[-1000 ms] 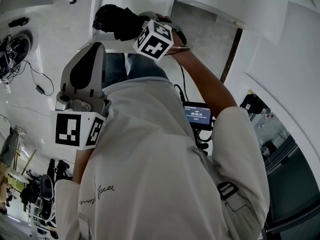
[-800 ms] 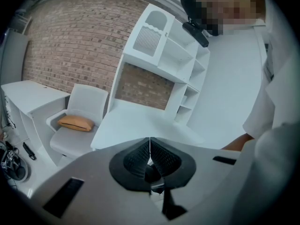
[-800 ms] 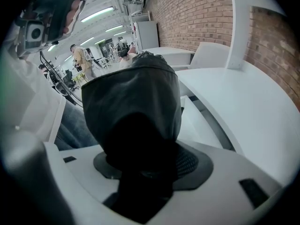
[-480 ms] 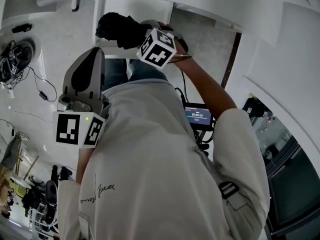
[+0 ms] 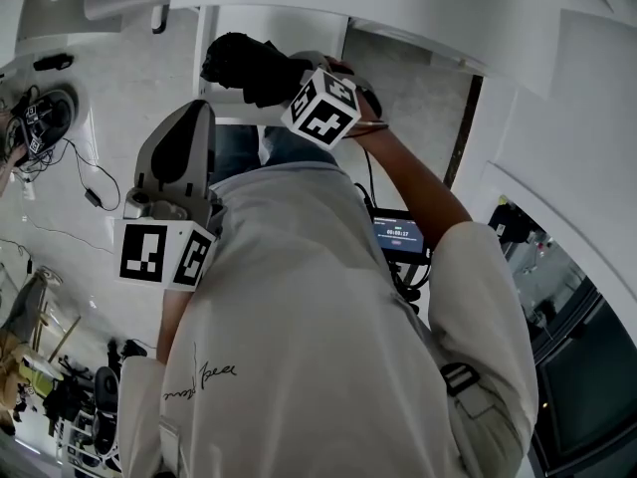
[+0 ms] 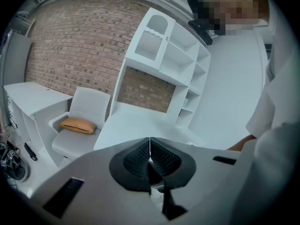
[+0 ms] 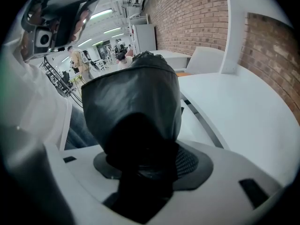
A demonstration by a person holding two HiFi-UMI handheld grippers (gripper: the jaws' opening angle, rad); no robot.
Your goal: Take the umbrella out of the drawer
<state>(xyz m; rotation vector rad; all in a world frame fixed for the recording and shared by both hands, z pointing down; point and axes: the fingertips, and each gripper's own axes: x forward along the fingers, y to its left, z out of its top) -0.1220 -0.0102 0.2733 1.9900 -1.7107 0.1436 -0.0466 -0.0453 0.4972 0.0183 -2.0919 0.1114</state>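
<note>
Black fabric of the folded umbrella (image 7: 136,97) filled my right claw (image 7: 143,156). Its jaws were clamped on the bundle's lower end, so the umbrella stood straight ahead of the pads and outside any drawer. I could not tell from these views which white front was the drawer. My left claw (image 6: 150,159) was pinched together on nothing.

To finish this step well, I judged I should grip firmly and low on the bundle, since loose cloth could slip, and carry it level.

Right of the held umbrella lay a bare white tabletop (image 7: 234,111) with open room for moving. To the claw's left my own shirt and legs crowded in, so that was the tighter side. Ahead of the left claw, well apart, stood a white shelf unit (image 6: 176,55) and a chair (image 6: 82,102) with an orange cushion (image 6: 77,124).
</note>
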